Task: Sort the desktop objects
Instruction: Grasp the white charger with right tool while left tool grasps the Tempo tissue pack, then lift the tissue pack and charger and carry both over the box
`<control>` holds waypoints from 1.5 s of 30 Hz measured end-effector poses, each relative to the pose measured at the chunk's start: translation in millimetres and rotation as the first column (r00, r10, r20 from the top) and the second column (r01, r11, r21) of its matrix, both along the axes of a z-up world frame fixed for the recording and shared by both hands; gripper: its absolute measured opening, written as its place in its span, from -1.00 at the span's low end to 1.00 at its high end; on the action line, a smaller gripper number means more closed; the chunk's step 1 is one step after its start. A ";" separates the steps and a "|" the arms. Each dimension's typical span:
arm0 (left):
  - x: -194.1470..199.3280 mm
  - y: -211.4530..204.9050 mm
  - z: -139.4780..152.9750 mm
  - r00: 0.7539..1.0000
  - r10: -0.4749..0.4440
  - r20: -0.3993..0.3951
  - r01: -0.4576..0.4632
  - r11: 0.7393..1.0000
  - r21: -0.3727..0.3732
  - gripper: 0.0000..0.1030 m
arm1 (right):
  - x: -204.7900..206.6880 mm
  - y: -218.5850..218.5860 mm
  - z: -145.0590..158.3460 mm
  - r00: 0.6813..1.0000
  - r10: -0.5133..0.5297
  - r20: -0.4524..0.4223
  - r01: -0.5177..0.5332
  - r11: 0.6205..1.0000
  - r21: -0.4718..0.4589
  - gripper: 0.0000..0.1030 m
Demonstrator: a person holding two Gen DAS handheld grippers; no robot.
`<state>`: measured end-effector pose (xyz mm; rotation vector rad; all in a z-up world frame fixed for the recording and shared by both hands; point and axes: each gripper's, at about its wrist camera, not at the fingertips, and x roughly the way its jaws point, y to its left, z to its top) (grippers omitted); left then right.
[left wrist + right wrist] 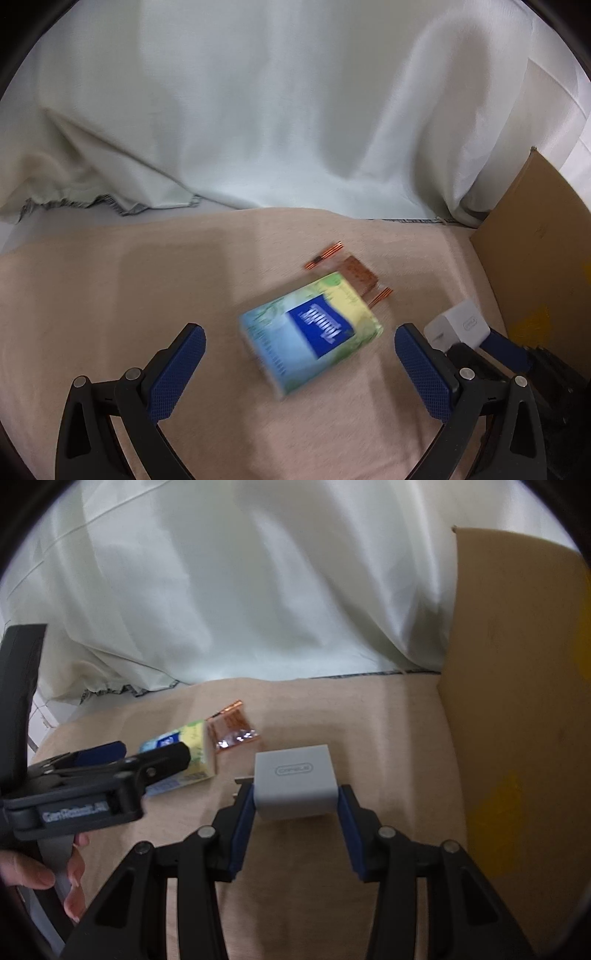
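Note:
A blue, green and yellow tissue pack [311, 330] lies on the beige cloth, blurred, just ahead of my open left gripper [300, 345] and between its fingers. A brown snack packet with orange ends [356, 275] lies behind it. My right gripper [296, 799] is shut on a white charger block [295, 786] and holds it above the cloth. The charger also shows at the right of the left wrist view [458, 325]. The tissue pack [184, 751] and the snack packet [232, 729] lie to the left in the right wrist view, with the left gripper [122, 760] over the pack.
An upright cardboard panel [517, 701] with yellow marks stands at the right. A white draped sheet [258, 110] hangs behind the beige cloth [110, 295]. A hand [37, 878] holds the left gripper's handle.

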<state>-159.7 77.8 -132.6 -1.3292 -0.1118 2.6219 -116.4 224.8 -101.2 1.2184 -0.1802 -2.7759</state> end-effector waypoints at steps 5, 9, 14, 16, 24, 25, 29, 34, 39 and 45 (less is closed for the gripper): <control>-15.3 9.9 -14.8 0.999 -0.001 0.034 0.001 1.000 -0.022 1.00 | -3.4 5.4 -4.3 1.000 -0.002 0.010 0.003 1.000 -0.024 -0.04; -17.8 13.7 -22.2 0.999 -0.002 0.034 0.004 0.998 -0.055 0.97 | -4.1 5.9 -6.0 1.000 0.006 0.017 -0.005 0.999 -0.033 -0.04; -15.3 13.9 -18.1 0.999 -0.035 0.026 0.036 0.998 -0.050 0.73 | -5.4 4.2 -3.6 1.000 0.017 0.012 -0.017 0.999 -0.043 -0.04; -14.0 10.4 -16.5 0.999 -0.038 0.031 0.039 0.999 -0.027 0.73 | -3.9 3.6 0.0 1.000 0.023 0.003 -0.022 0.999 -0.047 -0.04; 10.0 -10.2 4.3 1.000 -0.001 0.007 0.001 1.000 -0.030 0.73 | 11.0 -6.0 27.6 0.998 0.051 -0.040 -0.052 0.998 -0.035 -0.04; 13.4 -12.9 6.9 1.000 0.003 0.003 -0.003 1.000 -0.031 0.73 | 13.9 -8.1 31.4 0.997 0.054 -0.047 -0.056 0.998 -0.035 -0.04; 37.8 -29.9 22.9 0.999 0.032 -0.029 -0.033 0.999 -0.036 0.73 | 28.3 -16.8 44.8 0.994 0.076 -0.079 -0.080 0.996 -0.038 -0.04; 68.8 -41.9 41.7 0.995 0.066 -0.074 -0.069 0.997 -0.036 0.73 | 51.1 -32.8 59.1 0.988 0.105 -0.117 -0.110 0.993 -0.034 -0.04; 102.0 -51.8 58.3 0.989 0.098 -0.109 -0.103 0.994 -0.043 0.73 | 72.8 -44.9 70.2 0.981 0.134 -0.140 -0.139 0.990 -0.024 -0.04; 134.2 -58.1 72.3 0.984 0.115 -0.135 -0.122 0.991 -0.046 0.73 | 92.5 -51.6 82.4 0.976 0.145 -0.165 -0.150 0.989 -0.016 -0.04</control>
